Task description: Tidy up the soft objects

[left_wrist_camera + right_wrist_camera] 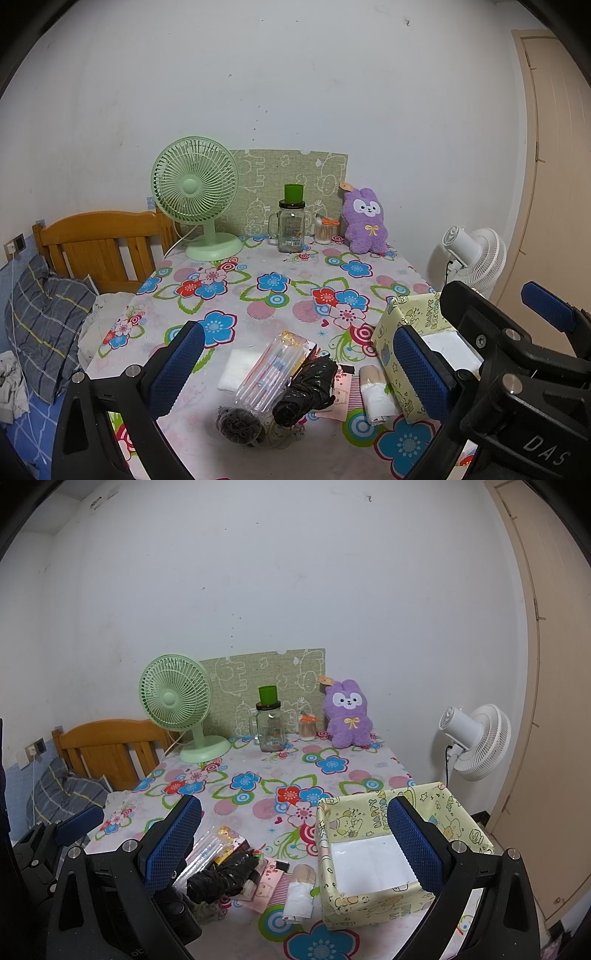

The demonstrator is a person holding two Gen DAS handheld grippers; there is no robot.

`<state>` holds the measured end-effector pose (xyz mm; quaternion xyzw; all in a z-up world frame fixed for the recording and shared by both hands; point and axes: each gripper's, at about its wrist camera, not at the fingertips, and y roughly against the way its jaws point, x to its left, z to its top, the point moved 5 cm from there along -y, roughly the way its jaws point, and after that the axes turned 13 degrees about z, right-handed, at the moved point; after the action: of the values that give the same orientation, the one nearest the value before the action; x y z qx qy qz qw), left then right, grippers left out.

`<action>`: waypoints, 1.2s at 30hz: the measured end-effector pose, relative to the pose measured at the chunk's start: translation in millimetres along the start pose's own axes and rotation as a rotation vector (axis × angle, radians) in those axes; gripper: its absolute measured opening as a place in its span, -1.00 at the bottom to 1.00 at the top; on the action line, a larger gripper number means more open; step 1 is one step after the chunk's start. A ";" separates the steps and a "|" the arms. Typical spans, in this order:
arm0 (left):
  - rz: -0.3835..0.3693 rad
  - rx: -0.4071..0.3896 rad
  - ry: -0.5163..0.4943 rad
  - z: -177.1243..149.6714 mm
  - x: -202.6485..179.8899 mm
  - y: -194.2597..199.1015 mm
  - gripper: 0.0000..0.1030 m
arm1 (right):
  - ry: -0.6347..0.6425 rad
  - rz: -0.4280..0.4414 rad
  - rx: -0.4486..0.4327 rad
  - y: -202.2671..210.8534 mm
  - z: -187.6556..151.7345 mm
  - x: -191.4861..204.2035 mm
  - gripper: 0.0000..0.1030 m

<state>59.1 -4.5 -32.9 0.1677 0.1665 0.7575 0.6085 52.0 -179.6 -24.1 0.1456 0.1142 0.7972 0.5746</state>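
Both grippers, left gripper [295, 369] and right gripper [295, 845], are held spread and empty above the tabletop [295, 288]; soft items such as the black bag roll [306, 387] are heaped beside the open box [373, 864], probably for loading

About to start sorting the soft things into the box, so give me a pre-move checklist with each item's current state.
1. Left gripper open, holding nothing: ok.
2. Right gripper open, holding nothing: ok.
3. Yellow box open on top, only a white sheet lining its floor: ok.
4. Black bag roll free to lift: not ok, it lies across the clear straw pack.
5. White bag roll clear of the box wall: cannot tell, it lies right beside it.
6. Grey scrunchie reachable at the near edge: ok.
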 end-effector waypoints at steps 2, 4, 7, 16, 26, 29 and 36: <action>0.000 0.000 0.000 -0.2 -0.1 0.1 0.99 | -0.001 0.000 0.000 0.2 -0.1 0.0 0.98; 0.001 -0.001 0.000 -0.1 0.0 0.1 0.99 | -0.003 0.001 0.000 0.7 -0.4 0.2 0.98; 0.004 -0.003 -0.004 1.7 -1.4 1.9 0.99 | 0.000 0.000 0.000 0.4 -0.3 0.3 0.98; 0.004 -0.004 -0.006 3.0 -0.9 2.4 0.99 | -0.004 0.002 0.000 0.4 -0.1 -0.4 0.98; 0.006 0.005 -0.009 2.7 3.3 -3.7 0.89 | -0.006 0.014 0.016 -9.4 -1.8 4.4 0.97; 0.005 0.017 -0.009 -1.0 6.9 -10.0 0.83 | -0.009 0.016 0.028 -14.9 -5.1 6.6 0.97; 0.006 0.042 -0.012 -14.4 16.1 -21.9 0.65 | -0.003 0.024 0.051 -27.7 -15.3 13.4 0.93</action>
<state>68.2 15.0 -54.9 0.1854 0.1781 0.7546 0.6037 66.9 -158.4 -46.6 0.1631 0.1320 0.8005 0.5613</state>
